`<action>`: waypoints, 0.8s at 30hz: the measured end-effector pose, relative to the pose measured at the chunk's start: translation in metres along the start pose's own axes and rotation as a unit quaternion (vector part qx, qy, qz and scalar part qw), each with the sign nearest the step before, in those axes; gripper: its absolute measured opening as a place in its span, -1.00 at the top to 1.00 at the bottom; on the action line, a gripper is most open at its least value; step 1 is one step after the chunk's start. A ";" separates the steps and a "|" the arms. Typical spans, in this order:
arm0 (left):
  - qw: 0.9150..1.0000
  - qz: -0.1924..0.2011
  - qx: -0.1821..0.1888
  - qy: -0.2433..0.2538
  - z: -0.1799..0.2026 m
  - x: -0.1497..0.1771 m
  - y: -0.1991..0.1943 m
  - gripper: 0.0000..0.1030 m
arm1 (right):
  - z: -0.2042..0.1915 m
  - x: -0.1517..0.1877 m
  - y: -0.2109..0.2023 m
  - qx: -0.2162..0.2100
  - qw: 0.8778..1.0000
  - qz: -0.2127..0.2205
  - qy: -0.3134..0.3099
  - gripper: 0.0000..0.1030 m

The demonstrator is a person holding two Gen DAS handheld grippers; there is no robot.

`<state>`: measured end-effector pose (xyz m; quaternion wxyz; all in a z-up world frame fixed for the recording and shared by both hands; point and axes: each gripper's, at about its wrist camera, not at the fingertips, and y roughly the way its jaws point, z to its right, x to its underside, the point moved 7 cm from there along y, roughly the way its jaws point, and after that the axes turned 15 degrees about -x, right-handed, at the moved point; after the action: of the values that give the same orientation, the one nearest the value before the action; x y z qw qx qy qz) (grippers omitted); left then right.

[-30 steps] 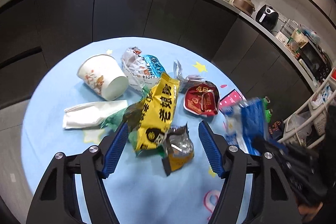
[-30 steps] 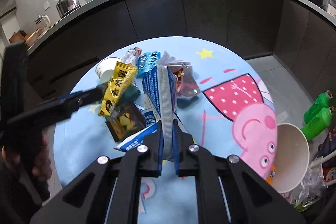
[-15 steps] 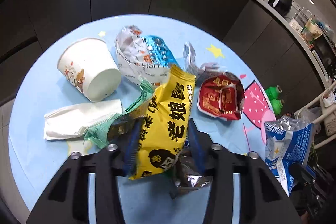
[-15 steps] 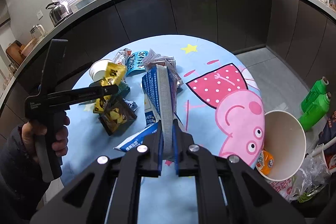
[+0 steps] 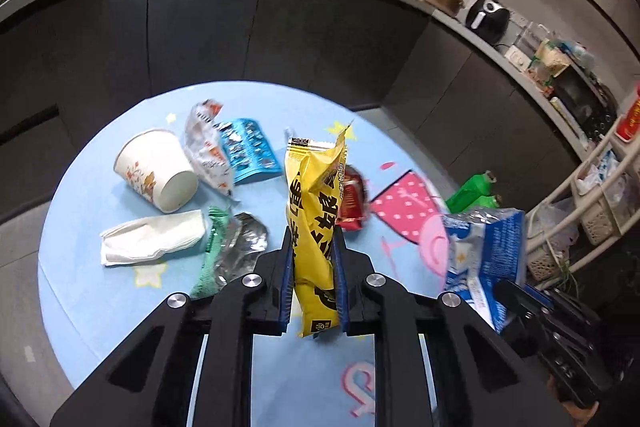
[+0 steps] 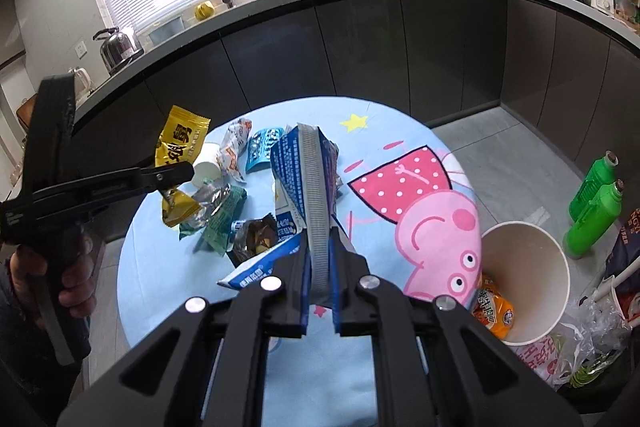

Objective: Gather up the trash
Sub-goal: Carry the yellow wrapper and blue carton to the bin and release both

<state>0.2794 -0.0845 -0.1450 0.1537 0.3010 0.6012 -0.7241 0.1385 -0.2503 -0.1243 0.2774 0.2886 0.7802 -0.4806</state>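
"What did your tongs have just then?"

"My left gripper [image 5: 312, 279] was clamped on the yellow snack bag [image 5: 316, 223], which hung clear above the round table [image 5: 100, 291]. My right gripper [image 6: 320, 267] was pinched shut on the blue and white wrapper [image 6: 298, 183], also held up off the cloth."

"And beyond them?"

"Just past the left tongs lay a green and silver wrapper [image 5: 228, 247] and a folded white napkin [image 5: 152, 241]. Farther back, a tipped paper cup [image 5: 156, 169] lay beside a blue foil bag [image 5: 248, 155]. Off the table's right edge stood the paper bucket [image 6: 520, 279], an orange packet [image 6: 494, 309] inside it."
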 end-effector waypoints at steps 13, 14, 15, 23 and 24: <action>0.994 0.033 0.073 0.077 0.107 0.004 -0.055 0.69 | 0.039 0.002 -0.065 0.038 0.997 0.057 0.038 0.81; 0.993 0.031 0.079 0.083 0.118 0.006 -0.055 0.69 | 0.046 0.004 -0.070 0.043 0.996 0.060 0.044 0.81; 0.992 0.030 0.085 0.089 0.127 0.008 -0.054 0.69 | 0.052 0.006 -0.075 0.047 0.996 0.062 0.050 0.81; 0.982 0.008 0.131 0.137 0.202 0.024 -0.035 0.68 | 0.123 0.027 -0.110 0.090 0.985 0.086 0.116 0.81; 0.980 0.003 0.136 0.142 0.212 0.025 -0.031 0.68 | 0.130 0.032 -0.113 0.094 0.984 0.087 0.123 0.81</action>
<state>0.1888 -0.2782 -0.1162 0.0267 0.4209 0.5118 -0.7485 0.0565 -0.4051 -0.1304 0.1923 0.4373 0.7315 -0.4865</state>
